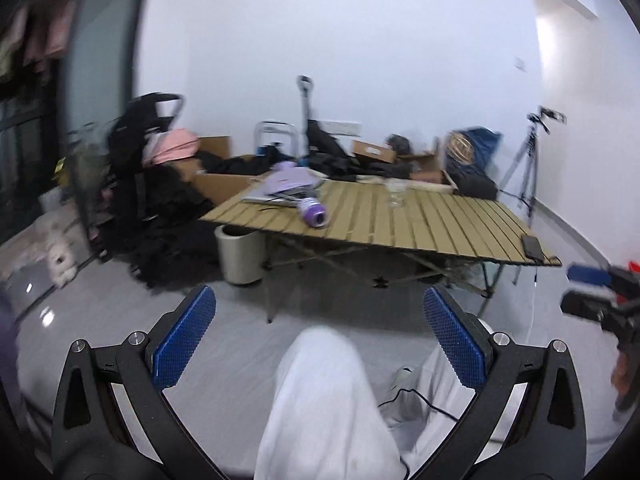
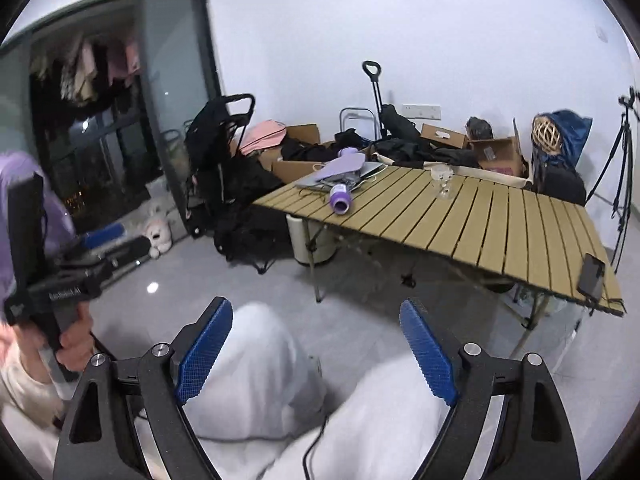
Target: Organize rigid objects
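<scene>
Left gripper (image 1: 320,332): spread wide, empty.
Right gripper (image 2: 316,344): spread wide, empty.
Purple bottle (image 2: 341,198): lying on slatted table (image 2: 500,224), well ahead.

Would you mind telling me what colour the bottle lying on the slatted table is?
The bottle is purple with a white band, clearest in the right wrist view.

Each black tool (image 2: 316,344) has blue textured pads (image 2: 206,350), silver screws, above white trousers (image 2: 260,380).

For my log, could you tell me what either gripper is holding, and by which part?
Nothing: the left gripper and the right gripper are both open and empty, away from the table.
</scene>
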`<state>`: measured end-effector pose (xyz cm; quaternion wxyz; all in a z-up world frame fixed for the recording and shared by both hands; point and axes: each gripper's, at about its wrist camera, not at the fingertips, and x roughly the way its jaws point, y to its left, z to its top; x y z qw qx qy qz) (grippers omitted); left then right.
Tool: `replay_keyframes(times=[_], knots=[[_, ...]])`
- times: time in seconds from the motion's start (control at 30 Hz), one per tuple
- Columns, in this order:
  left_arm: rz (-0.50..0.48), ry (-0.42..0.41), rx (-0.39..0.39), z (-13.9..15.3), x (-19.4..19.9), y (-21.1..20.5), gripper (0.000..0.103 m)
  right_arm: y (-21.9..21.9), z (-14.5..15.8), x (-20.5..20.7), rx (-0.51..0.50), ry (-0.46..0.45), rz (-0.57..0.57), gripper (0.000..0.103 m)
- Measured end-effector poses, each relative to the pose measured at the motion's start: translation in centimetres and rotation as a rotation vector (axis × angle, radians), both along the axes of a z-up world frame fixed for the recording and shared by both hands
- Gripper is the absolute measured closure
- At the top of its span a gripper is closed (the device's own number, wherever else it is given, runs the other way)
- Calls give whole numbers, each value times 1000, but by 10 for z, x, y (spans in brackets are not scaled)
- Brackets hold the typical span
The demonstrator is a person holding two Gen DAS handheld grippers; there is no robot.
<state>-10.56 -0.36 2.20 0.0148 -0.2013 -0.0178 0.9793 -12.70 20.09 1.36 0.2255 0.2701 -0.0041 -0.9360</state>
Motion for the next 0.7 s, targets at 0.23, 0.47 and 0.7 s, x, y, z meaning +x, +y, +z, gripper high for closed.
replay_keyframes(times=[0.23,0.47,0.7], knots=[[-14,119,-30,-14,78,2,0,-14,-34,104,-33,132,-112,13],[-7,196,53,-15,118,-13,0,-26,-33,131,-59,150,-89,13],[-19,186,56,-15,119,-15,0,-33,-34,132,-40,166,-60,13]])
